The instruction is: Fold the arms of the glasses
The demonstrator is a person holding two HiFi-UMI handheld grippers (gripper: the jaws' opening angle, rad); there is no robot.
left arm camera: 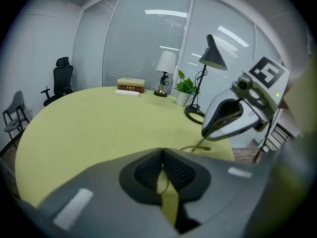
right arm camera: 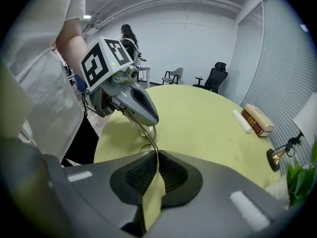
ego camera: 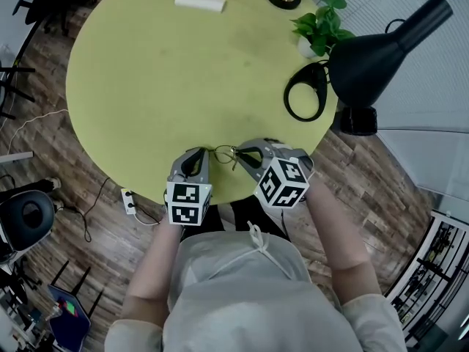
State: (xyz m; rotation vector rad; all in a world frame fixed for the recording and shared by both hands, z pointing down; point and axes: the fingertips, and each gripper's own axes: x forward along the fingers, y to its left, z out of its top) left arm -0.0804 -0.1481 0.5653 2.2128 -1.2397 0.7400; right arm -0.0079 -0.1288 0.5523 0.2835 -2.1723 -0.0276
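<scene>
The round surface (ego camera: 146, 79) is smooth and yellow-green. A big black desk lamp (ego camera: 381, 50) with a cone shade stands at its right side, next to a small leafy plant (ego camera: 322, 22). At the near edge, the gray left gripper (ego camera: 199, 155) and the right gripper (ego camera: 242, 154) point at each other. Each one is closed tight on a thin part of the glasses (ego camera: 223, 152). The glasses are made of thin gold wire and sit between the two grippers. Far away lies a long white case (ego camera: 200, 3).
</scene>
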